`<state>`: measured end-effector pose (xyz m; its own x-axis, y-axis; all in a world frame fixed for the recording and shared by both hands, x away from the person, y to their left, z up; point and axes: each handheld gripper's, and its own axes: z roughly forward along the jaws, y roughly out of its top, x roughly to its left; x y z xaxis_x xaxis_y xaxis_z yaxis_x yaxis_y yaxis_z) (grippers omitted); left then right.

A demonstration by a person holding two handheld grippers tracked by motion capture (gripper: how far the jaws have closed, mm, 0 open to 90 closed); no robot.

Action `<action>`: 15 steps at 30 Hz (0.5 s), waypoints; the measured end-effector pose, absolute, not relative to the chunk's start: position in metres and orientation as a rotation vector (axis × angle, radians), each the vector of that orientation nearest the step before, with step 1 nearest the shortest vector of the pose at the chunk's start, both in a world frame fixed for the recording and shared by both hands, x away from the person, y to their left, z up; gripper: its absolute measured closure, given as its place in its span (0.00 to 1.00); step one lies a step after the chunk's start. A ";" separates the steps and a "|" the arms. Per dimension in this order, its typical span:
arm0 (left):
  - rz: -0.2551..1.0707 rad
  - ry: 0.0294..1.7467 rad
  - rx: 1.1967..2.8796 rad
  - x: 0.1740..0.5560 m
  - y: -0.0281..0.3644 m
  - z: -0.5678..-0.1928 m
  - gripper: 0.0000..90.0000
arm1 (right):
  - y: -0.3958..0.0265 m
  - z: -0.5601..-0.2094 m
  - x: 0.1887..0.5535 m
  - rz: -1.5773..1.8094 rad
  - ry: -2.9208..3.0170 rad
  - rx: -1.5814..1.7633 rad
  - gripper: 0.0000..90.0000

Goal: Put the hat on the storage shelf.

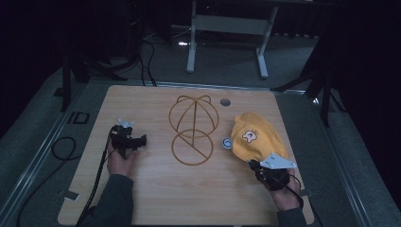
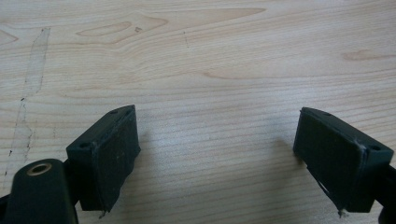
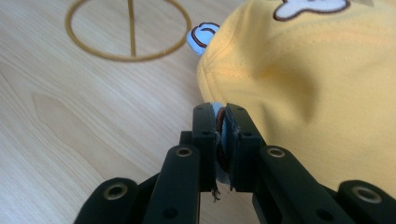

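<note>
My right gripper [image 3: 219, 135] was clamped on the near edge of the yellow cap [image 1: 257, 137], which sat far-left of it, right of the outline [image 1: 193, 130]. Left gripper [image 2: 219, 154] hung open, well left.

One yellow cap [image 1: 257, 137] lies at three o'clock on the table [image 1: 156, 198]. One wire stand [image 1: 193, 130] sits centre. Two grippers.
</note>
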<state>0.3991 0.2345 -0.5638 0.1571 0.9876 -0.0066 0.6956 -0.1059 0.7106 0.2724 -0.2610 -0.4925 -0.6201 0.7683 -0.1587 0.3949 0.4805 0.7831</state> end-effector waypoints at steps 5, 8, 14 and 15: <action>0.659 1.597 1.867 0.399 0.234 -0.564 0.16 | -0.264 -0.471 0.270 1.059 2.202 0.944 0.93; 0.659 1.597 1.867 0.399 0.235 -0.564 0.16 | -0.264 -0.465 0.269 1.076 2.190 0.937 0.93; 0.659 1.596 1.868 0.399 0.235 -0.564 0.16 | -0.265 -0.441 0.264 1.136 2.151 0.909 0.93; 0.659 1.597 1.867 0.399 0.235 -0.564 0.16 | -0.266 -0.437 0.263 1.147 2.143 0.910 0.93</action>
<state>0.3991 0.2345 -0.5638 0.1578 0.9875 -0.0059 0.6958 -0.1069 0.7102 0.2630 -0.2660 -0.4366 -0.6263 0.7665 -0.1422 0.3070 0.4102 0.8588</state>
